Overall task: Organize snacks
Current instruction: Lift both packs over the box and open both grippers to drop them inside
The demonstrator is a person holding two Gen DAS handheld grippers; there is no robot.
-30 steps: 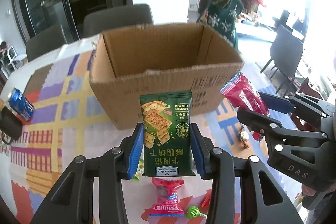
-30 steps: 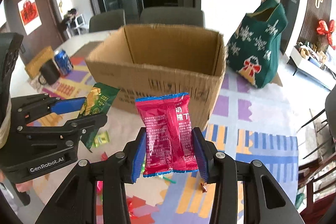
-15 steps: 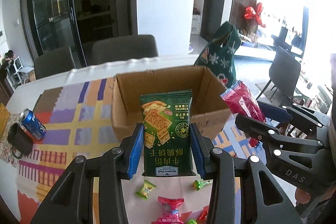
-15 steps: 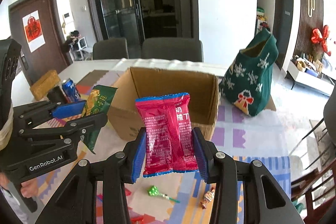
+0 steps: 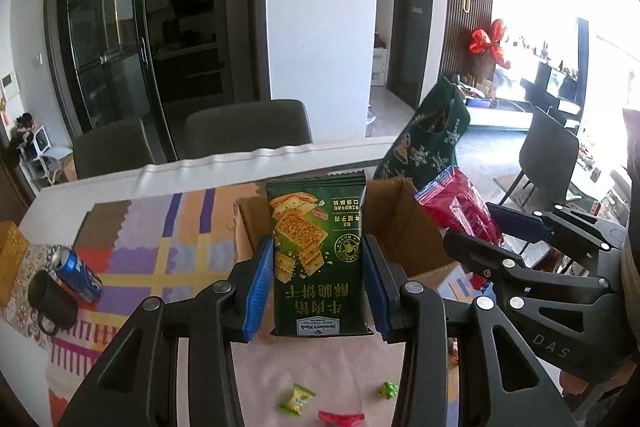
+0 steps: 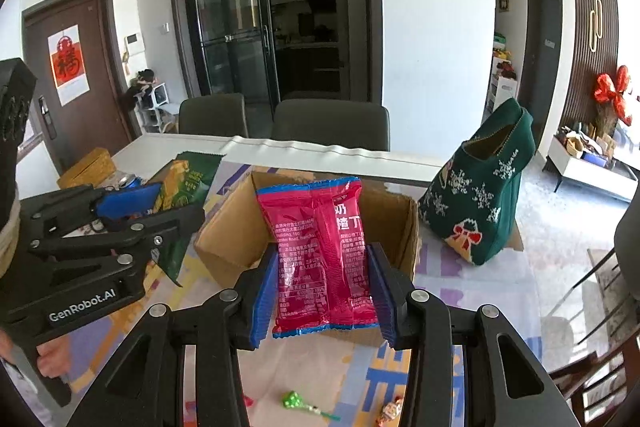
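My left gripper (image 5: 318, 285) is shut on a green cracker packet (image 5: 318, 247), held upright above the near edge of the open cardboard box (image 5: 404, 231). My right gripper (image 6: 324, 293) is shut on a red snack packet (image 6: 322, 251), also held upright above the near side of the box (image 6: 234, 235). Each gripper shows in the other's view: the right gripper (image 5: 496, 231) with the red packet (image 5: 460, 211), and the left gripper (image 6: 132, 207) with the green packet (image 6: 184, 187). Loose wrapped candies (image 5: 296, 399) lie on the tablecloth below.
A blue soda can (image 5: 76, 271) and a black mug (image 5: 50, 303) stand at the left. A green Christmas stocking bag (image 6: 480, 203) stands right of the box. Grey chairs (image 5: 248, 127) stand behind the table. A green lollipop (image 6: 296, 401) lies near me.
Both grippers have risen with their packets still held. The box now sits lower and smaller in both views, and more of the room shows.
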